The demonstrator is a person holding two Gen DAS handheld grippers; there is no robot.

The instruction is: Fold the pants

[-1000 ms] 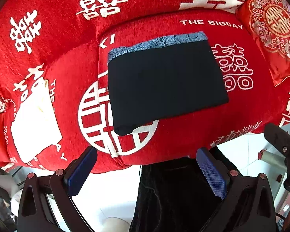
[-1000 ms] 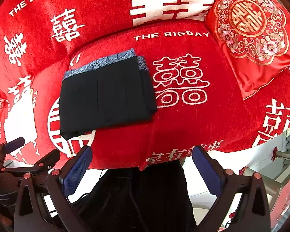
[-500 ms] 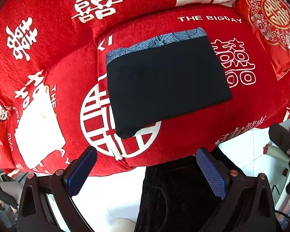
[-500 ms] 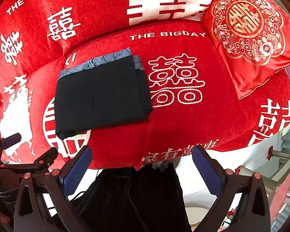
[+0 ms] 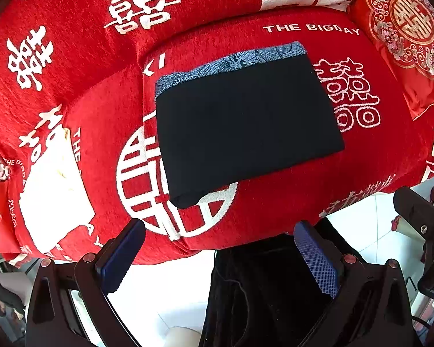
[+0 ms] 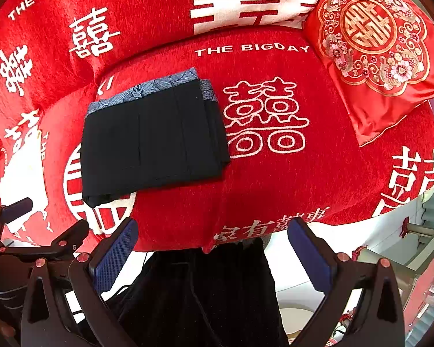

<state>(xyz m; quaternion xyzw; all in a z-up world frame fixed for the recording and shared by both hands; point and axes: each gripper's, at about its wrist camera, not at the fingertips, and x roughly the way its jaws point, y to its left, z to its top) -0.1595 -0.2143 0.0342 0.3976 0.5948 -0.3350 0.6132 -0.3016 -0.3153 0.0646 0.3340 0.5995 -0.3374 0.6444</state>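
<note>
The pants [image 5: 246,121] lie folded flat on the red sofa [image 5: 275,211], evidently finished; left gripper [image 5: 217,257] and right gripper [image 6: 211,257] hang released, clear of them.

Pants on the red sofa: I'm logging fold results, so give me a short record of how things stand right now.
pants: black, folded into a flat rectangle, patterned grey-blue band along the far edge
resting on: sofa seat with a red cover printed in white
cushion: red and gold, right of the pants, apart from them
left gripper: open, empty, off the pants
right gripper: open, empty, off the pants
</note>
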